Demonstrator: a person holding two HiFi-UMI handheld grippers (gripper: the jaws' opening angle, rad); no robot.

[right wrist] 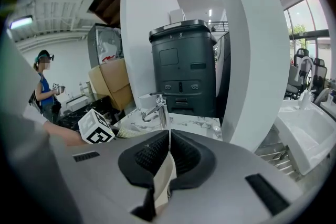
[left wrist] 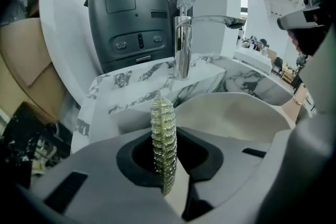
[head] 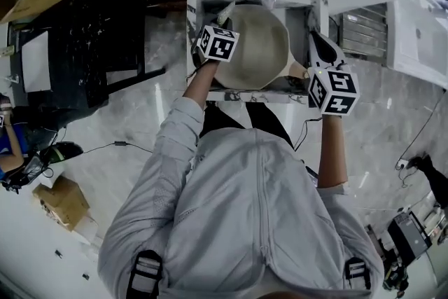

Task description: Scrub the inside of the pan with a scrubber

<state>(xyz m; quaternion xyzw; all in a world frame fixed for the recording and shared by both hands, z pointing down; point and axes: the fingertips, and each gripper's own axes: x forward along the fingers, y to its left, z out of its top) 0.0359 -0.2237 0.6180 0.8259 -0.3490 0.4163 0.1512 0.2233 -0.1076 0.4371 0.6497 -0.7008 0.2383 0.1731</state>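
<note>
The left gripper (left wrist: 167,139) pinches the scrubber (left wrist: 163,113) just over the pan (head: 259,45), and the right gripper (right wrist: 169,136) clamps the pan's handle (right wrist: 164,178). Both grips look set, but the scrubbing itself apparently remains.

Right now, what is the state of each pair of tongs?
Left tongs: closed on the scrubber.
Right tongs: closed on the pan handle.
</note>
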